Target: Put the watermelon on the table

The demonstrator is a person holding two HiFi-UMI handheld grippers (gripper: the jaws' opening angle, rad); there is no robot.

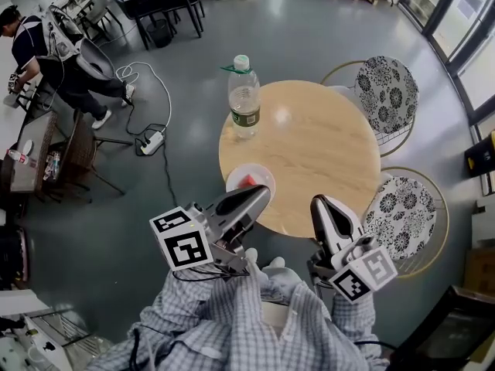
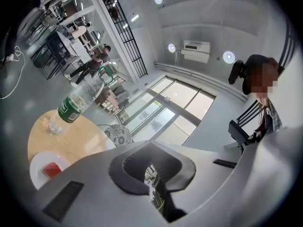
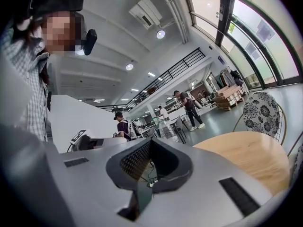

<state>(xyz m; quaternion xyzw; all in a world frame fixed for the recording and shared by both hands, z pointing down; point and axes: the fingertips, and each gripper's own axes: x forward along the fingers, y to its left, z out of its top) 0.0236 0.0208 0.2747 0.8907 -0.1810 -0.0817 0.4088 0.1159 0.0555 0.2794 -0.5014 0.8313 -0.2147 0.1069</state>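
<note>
The grey floor (image 1: 309,22) fills most of the room. On it stands a round wooden counter (image 1: 309,145). Two chairs (image 1: 387,91) with black-and-white flowered seats are tucked against its far and right sides, the second chair (image 1: 402,215) nearer the person (image 1: 247,315) in the checked shirt who holds both tools. Off to the left, well away from the counter, a white power strip (image 1: 152,141) lies on the floor with its cable (image 1: 147,76) looping behind it.

The left tool (image 1: 259,195) is held level at the counter's near edge. Its jaws are pressed together with nothing between them, which its own view (image 2: 151,171) shows clearly. The right tool (image 1: 323,207) sits just beside it, apart from it and also level. Its jaws are closed and empty too, and its own view (image 3: 149,171) shows the same.

A clear bottle (image 1: 244,99) with a green label and pale cap stands upright near the counter's far left edge. A small white plate (image 1: 259,178) rests at the near edge, right at the left tool's tip. I can't tell whether the two touch. The watermelon (image 1: 247,181) is a small red piece lying on that plate. From the left tool's view it (image 2: 51,169) sits low and to the left of the jaws.
</note>
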